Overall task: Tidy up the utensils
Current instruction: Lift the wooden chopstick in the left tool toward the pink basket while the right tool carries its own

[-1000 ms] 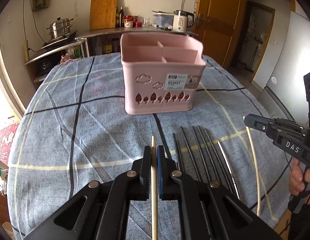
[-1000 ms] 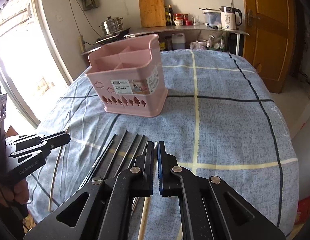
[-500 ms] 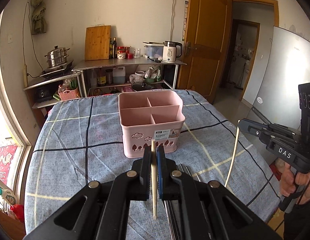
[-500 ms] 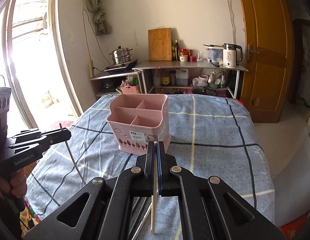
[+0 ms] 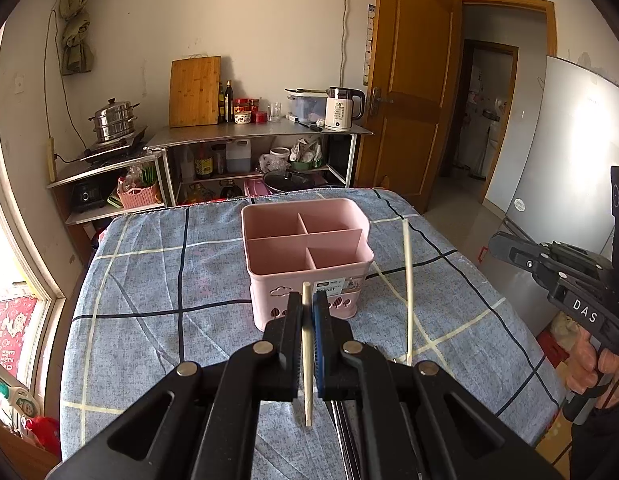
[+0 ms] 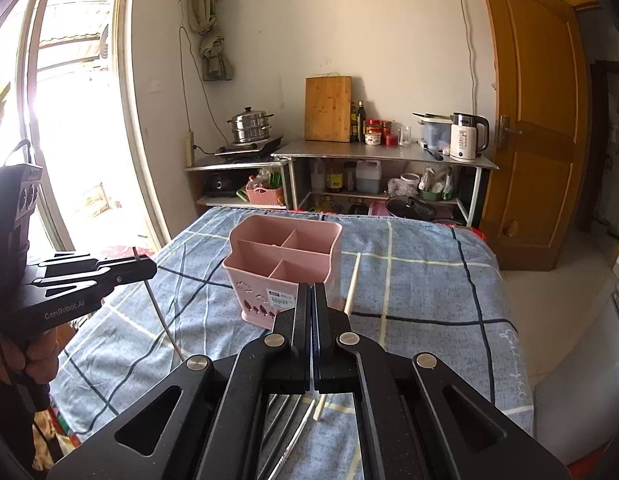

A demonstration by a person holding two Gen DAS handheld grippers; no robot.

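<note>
A pink utensil basket [image 5: 307, 248] with several empty compartments stands on the checked tablecloth; it also shows in the right wrist view [image 6: 283, 266]. My left gripper [image 5: 308, 300] is shut on a pale wooden chopstick [image 5: 307, 356], held above the table short of the basket. My right gripper [image 6: 312, 292] is shut on a second pale chopstick [image 6: 352, 284], which slants up to the right of the jaws; it also shows in the left wrist view [image 5: 408, 292]. Dark metal chopsticks [image 6: 287, 436] lie on the cloth below the grippers.
The blue checked table [image 5: 149, 280] ends behind the basket. Beyond stand metal shelves [image 5: 265, 136] with a cutting board, kettle [image 5: 343, 109] and steamer pot [image 5: 113, 122]. A wooden door [image 5: 409, 92] and a fridge [image 5: 569, 160] are at right.
Both grippers have lifted their chopsticks off the table and risen well above it. The basket now appears lower and farther in both views, its compartments seen from above.
</note>
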